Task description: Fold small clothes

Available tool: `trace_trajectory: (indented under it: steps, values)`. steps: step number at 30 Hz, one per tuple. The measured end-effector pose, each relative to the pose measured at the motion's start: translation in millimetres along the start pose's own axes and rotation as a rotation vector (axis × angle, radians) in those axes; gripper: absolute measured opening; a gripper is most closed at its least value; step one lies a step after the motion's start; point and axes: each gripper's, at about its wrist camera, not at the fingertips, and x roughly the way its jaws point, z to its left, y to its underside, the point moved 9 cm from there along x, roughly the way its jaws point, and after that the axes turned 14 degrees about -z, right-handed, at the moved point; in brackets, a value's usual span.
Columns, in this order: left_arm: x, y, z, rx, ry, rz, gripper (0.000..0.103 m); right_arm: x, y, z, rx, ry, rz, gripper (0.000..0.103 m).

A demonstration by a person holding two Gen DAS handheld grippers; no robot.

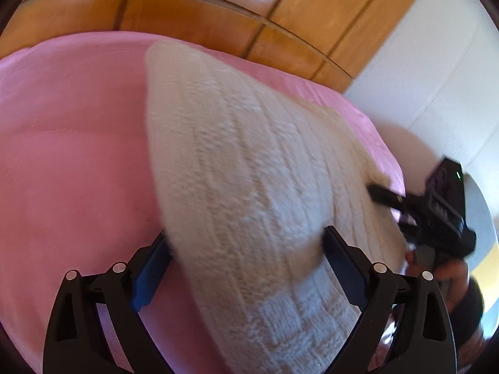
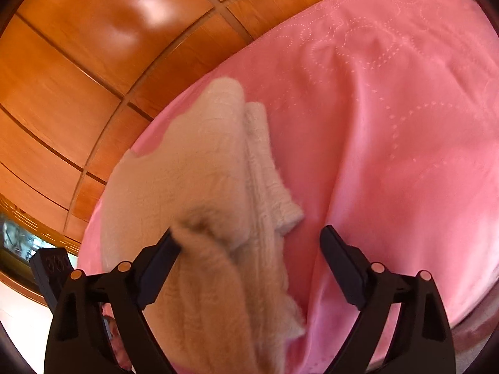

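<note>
cream knit garment (image 1: 249, 171) on pink blanket (image 1: 78, 155), between wide-spread left gripper (image 1: 246, 243) fingers

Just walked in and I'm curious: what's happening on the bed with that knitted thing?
A person is folding a small cream knitted garment on a pink bedspread, with a hand-held claw in each hand. The left claw is wide open with the garment's ribbed end lying between its fingers, not pinched. The right claw is also open at the garment's other side; the knit brushes one finger. Nothing is gripped at this moment.
</note>
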Motion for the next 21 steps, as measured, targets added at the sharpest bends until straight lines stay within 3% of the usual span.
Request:
trace_trajectory:
  steps: [4, 8, 13, 15, 18, 21]
  values:
    - [4, -2, -1, -0.012, 0.02, -0.001, 0.093, 7, -8, 4, 0.025, -0.054, 0.012, 0.076]
    - [8, -8, 4, -0.07, 0.033, -0.012, 0.093, 19, -11, 5, 0.01, -0.072, 0.035, 0.077]
    - [12, -7, 4, -0.07, 0.033, -0.005, 0.092, 35, -13, 8, -0.003, -0.109, 0.072, 0.087]
    - [10, -6, 4, -0.067, 0.036, -0.002, 0.086, 37, -13, 12, -0.023, -0.097, 0.068, 0.086]
    - [5, -8, 3, -0.053, 0.036, -0.004, 0.072, 34, -9, 22, -0.015, -0.13, 0.081, 0.07]
    - [-4, -12, -2, -0.002, 0.021, -0.032, 0.059, 28, -6, 31, -0.015, -0.154, 0.079, 0.061]
